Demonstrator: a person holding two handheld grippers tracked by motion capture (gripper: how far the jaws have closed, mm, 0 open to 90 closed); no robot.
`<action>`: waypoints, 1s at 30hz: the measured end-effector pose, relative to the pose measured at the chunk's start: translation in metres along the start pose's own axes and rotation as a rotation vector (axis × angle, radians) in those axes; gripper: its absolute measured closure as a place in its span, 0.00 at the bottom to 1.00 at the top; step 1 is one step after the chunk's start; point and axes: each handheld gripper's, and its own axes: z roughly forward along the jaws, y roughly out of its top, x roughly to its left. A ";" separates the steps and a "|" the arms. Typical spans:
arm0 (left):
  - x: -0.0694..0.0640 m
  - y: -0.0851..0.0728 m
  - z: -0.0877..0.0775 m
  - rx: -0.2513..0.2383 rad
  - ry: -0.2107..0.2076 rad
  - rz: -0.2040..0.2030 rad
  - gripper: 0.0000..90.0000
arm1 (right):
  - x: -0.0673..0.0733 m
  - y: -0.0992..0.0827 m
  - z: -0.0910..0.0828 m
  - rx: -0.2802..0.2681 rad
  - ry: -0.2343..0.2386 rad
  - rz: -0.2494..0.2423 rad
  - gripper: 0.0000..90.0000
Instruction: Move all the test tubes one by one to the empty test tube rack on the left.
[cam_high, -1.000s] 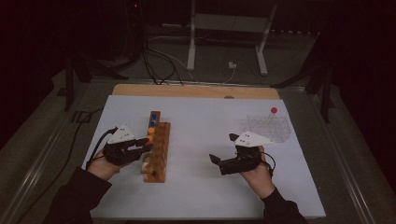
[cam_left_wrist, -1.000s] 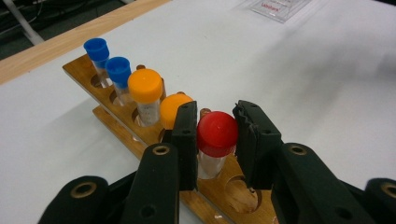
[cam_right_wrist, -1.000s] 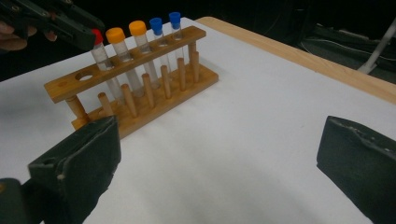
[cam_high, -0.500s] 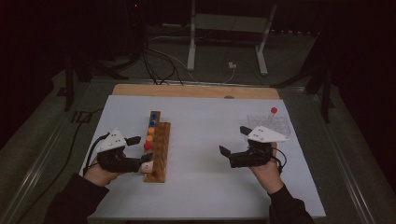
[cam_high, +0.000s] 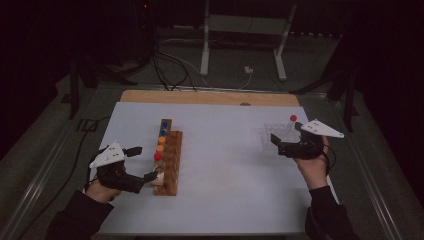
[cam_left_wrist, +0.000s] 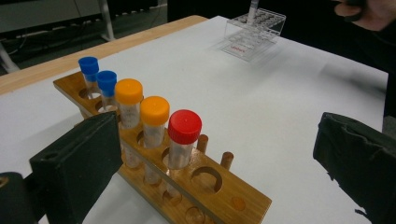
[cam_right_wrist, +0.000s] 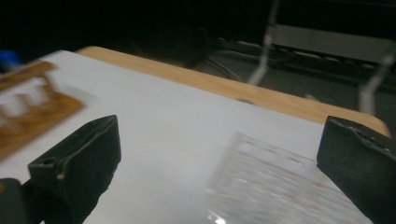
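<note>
1. We saw our right gripper (cam_right_wrist: 219, 175) with both black jaws standing wide apart and nothing between them.
2. A blurred clear plastic rack (cam_right_wrist: 280, 186) lay on the white table (cam_right_wrist: 177, 126) ahead of the jaws.
3. A blurred wooden rack (cam_right_wrist: 32, 112) sat at far left.

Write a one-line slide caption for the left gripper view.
Open left gripper facing a wooden rack holding five capped tubes: two blue, two orange, one red.
</note>
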 end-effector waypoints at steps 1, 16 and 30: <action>0.000 0.000 0.000 0.000 -0.004 -0.002 0.02 | -0.006 -0.002 0.002 0.010 -0.024 0.011 0.00; 0.002 -0.002 0.000 0.008 -0.010 -0.004 0.02 | -0.053 -0.025 0.047 0.129 -0.282 0.086 0.30; 0.004 -0.001 -0.004 -0.005 -0.005 -0.018 0.02 | -0.065 -0.028 0.072 0.201 -0.284 0.133 0.70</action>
